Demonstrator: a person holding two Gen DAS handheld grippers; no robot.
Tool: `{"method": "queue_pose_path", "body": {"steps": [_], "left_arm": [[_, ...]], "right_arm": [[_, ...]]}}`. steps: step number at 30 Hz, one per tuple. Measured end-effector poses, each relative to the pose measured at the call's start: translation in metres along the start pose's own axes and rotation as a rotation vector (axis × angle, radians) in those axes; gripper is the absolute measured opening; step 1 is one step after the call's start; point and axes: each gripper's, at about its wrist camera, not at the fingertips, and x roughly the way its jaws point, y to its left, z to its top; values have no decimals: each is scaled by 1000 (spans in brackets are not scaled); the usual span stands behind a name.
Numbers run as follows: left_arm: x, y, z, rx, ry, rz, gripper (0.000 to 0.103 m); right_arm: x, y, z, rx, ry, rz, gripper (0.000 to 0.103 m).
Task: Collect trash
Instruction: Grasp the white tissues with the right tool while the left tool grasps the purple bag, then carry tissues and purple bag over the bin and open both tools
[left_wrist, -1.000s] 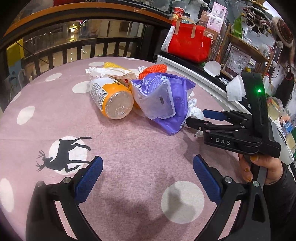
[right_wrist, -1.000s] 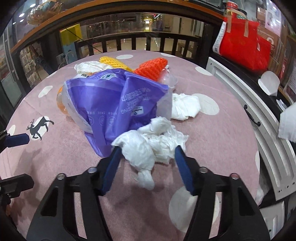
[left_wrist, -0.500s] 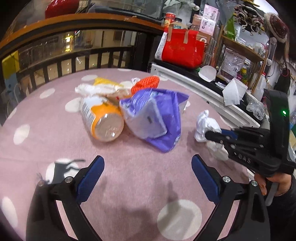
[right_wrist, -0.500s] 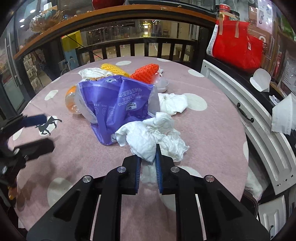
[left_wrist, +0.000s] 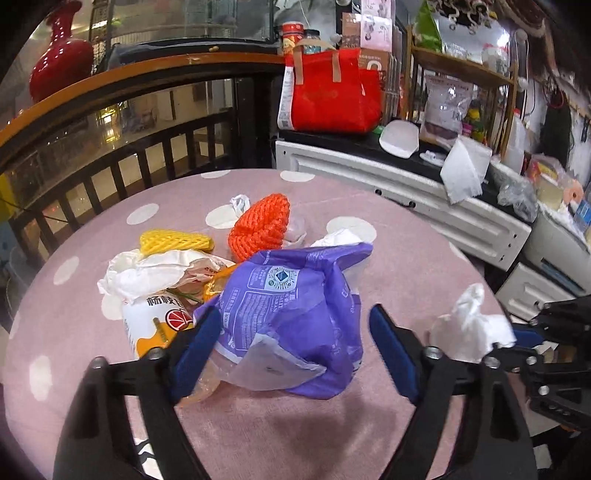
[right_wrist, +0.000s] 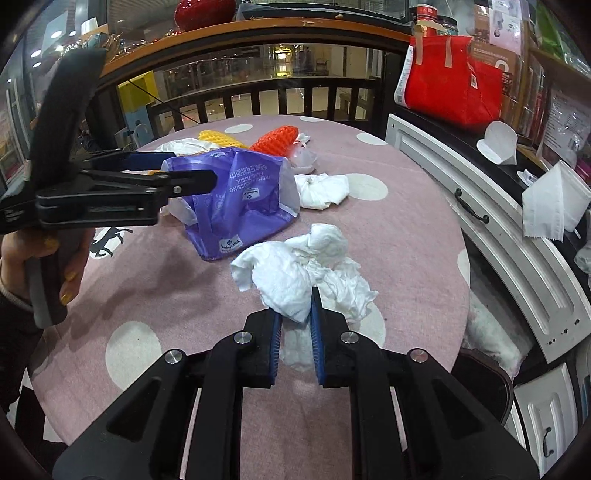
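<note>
Lifted tissue wad (right_wrist: 295, 273) hangs from right gripper (right_wrist: 295, 321).

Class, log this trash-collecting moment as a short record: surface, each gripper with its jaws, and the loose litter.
surface: pink table, white dots
right gripper: jaws shut on white tissue wad
left gripper: jaws closing around purple bag, pads not yet pressing it
loose litter: orange net, yellow net, bottle, second tissue
behind table: red bag on white cabinet
</note>
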Motion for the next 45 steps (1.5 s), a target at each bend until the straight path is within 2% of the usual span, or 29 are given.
{"method": "queue_pose_path", "body": {"steps": [3, 8, 12, 16, 26, 31, 38, 43, 45], "left_arm": [[3, 0, -5, -17, 16, 1, 45], [-8, -3, -16, -52, -2, -50, 35], [-20, -11, -22, -63, -38, -58, 31], [-40, -20, -26, -69, -93, -48, 17], [-73, -41, -38, -103, -159, -103, 14], [-87, -63, -41, -76, -192, -140, 13], [-100, -105, -35, -34, -227, -232, 13], [-99, -141, -29, -5, -231, -324, 13], [-97, -159, -27, 17, -232, -356, 13]], "right_arm": [[2, -5, -5, 28, 16, 1, 15], [5, -13, -10, 62, 27, 9, 15], [-1, -15, -12, 73, 15, 10, 15], [-11, -18, -17, 85, -1, 9, 15], [-39, -34, -40, 126, -26, -15, 15], [-59, -50, -55, 151, -39, -44, 15], [-87, -95, -88, 243, -39, -127, 15], [-90, -135, -119, 325, 15, -200, 15], [-80, -152, -137, 361, 62, -211, 15]]}}
